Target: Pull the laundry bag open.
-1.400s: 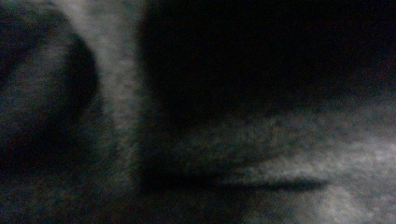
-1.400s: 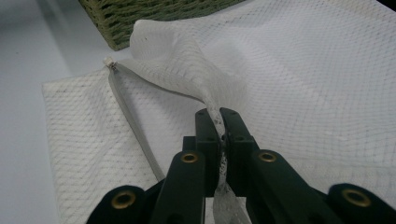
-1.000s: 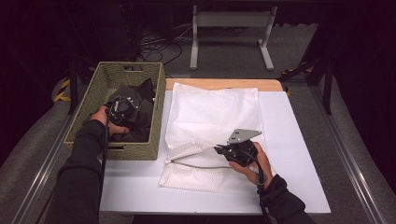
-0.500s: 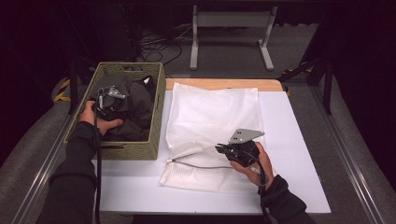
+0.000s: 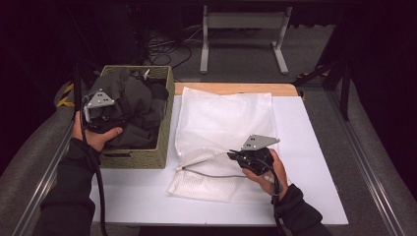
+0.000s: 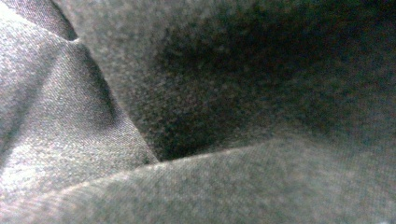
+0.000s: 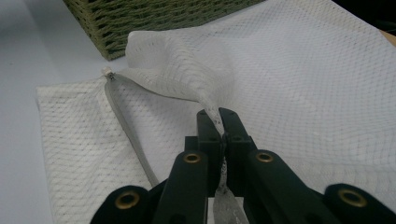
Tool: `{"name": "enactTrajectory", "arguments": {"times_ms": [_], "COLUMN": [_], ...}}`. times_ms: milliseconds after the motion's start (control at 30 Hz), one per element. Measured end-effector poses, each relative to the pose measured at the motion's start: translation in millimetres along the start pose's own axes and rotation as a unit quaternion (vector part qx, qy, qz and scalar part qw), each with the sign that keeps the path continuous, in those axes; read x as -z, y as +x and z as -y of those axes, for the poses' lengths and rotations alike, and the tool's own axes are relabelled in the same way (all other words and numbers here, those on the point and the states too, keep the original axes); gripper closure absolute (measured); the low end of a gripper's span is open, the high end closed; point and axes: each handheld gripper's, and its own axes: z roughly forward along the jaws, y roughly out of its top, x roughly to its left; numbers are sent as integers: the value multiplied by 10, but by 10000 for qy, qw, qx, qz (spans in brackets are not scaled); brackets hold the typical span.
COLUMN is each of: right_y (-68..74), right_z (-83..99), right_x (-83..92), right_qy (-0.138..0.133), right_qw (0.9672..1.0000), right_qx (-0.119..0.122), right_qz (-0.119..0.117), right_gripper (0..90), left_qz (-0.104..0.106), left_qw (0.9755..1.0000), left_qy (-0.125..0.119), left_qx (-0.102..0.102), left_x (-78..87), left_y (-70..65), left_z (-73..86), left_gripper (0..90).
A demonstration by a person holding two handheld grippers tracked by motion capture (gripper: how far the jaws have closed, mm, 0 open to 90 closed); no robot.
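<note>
- A lab or test room set up for recording, not a home.
- A bare white tabletop (image 5: 314, 147) sits in a metal-railed frame (image 5: 366, 172).
- Loose cables (image 5: 169, 46) lie on grey carpet at 11 o'clock.
- A grey metal stand (image 5: 243, 22) is at 12 o'clock; the surroundings are dark.

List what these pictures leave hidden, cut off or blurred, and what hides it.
- Left gripper, high view: jaws buried in the dark cloth.
- Left gripper view: blurred cloth up close.
- Basket, high view: contents under the cloth hidden.
- Bag, right gripper view: edge pinched in the right gripper; picture edges crop it.
</note>
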Motion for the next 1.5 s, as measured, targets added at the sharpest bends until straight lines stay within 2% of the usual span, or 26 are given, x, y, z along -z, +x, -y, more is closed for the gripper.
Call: {"name": "enactTrajectory", "arguments": {"times_ms": [167,267,300,467,567,733,800,867,900,933,967,1100,1167,1200,1233,1267,1300,1433,1500], "right_y": [-16,-27,-31,-40,-46,-68,-75,-79,-79,-78,-78,-85,-96,-102,-111,-124,-124,-164,-170], "right_z": [-7,-5,-4,-5,-8,-15,-14,-18,-18,-21,-25,-30,-36,-43,-53,-66,-66,-119,-137], "right_x": [27,33,34,48,60,88,91,101,101,105,111,123,123,123,126,133,133,115,91], "right_qy": [-41,-50,-49,-83,-107,-172,-190,-220,-220,-231,-235,-282,-310,-318,-322,-346,-346,-340,-324], "right_qw": [10000,10000,10000,9999,9998,9996,9996,9994,9994,9994,9993,9991,9989,9988,9987,9985,9985,9980,9981], "right_qx": [-19,-41,-48,-55,-75,-106,-117,-126,-126,-124,-120,-136,-151,-150,-149,-161,-161,-198,-210], "right_qz": [42,62,65,100,122,184,193,224,224,238,246,288,315,333,363,382,382,491,472], "right_gripper": [891,892,892,891,892,892,892,892,892,892,892,892,892,892,892,892,892,892,892], "left_qz": [65,70,89,218,307,592,639,769,769,851,868,1195,1268,1316,1400,1441,1441,1766,1957], "left_qw": [9994,9989,9986,9958,9951,9924,9920,9907,9907,9900,9894,9853,9845,9839,9833,9825,9825,9776,9744], "left_qy": [-343,-453,-517,-892,-937,-1078,-1081,-1104,-1104,-1096,-1106,-1156,-1065,-1022,-976,-916,-916,-717,-494], "left_qx": [-41,-61,-1,21,21,-62,-91,-225,-225,-247,-356,-397,-580,-645,-628,-739,-739,-895,-994], "left_x": [154,219,249,427,494,676,710,802,802,830,856,948,968,967,958,948,948,872,730], "left_y": [-143,-186,-216,-341,-400,-603,-652,-828,-828,-898,-948,-1214,-1362,-1419,-1482,-1536,-1536,-1768,-1893], "left_z": [-9,-5,0,26,29,64,66,105,105,129,143,232,266,277,292,297,297,310,328], "left_gripper": [564,564,564,567,569,571,572,572,572,572,572,572,573,572,572,572,572,572,571]}}
